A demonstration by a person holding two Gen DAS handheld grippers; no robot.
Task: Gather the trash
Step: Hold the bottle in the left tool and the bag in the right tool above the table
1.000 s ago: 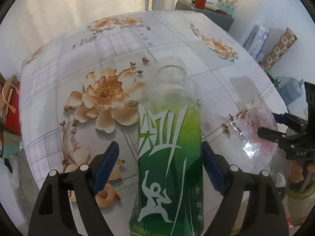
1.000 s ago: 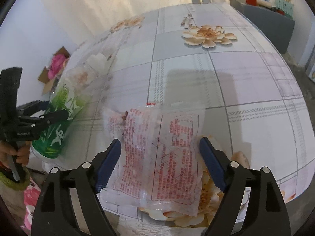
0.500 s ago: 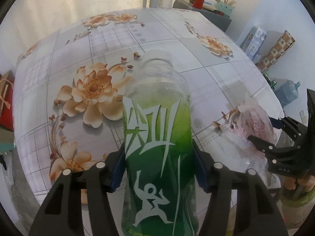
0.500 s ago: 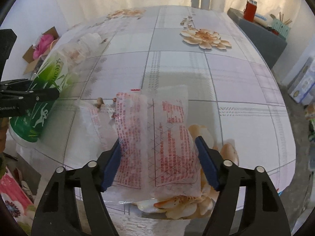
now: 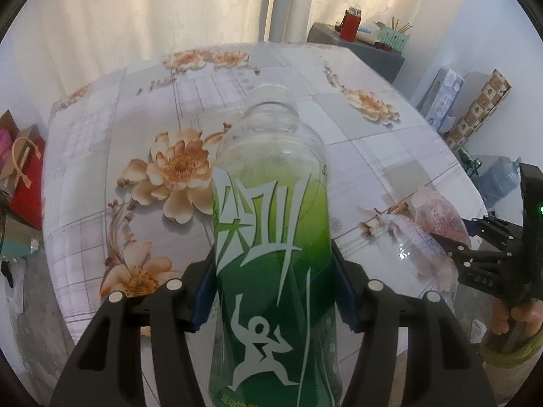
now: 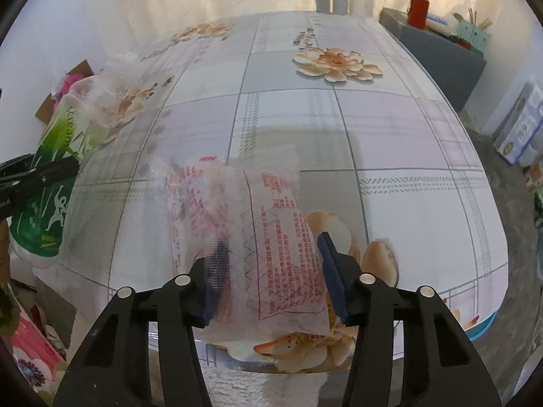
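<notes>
Pretty bright daylight here, coming soft through the curtains (image 5: pixel 142 17) at 12 o'clock. The counter (image 6: pixel 390 129) has a faint shadow patch mid-frame in the right wrist view. Heavy fisheye bending, black corners. The wrapper (image 6: pixel 244 230) smears into motion blur around 7 o'clock; small glare spots on plastic.

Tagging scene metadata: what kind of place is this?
Likely a home dining room: a table under a floral tablecloth, curtains behind it, a grey side cabinet with a toothpick holder.
</notes>
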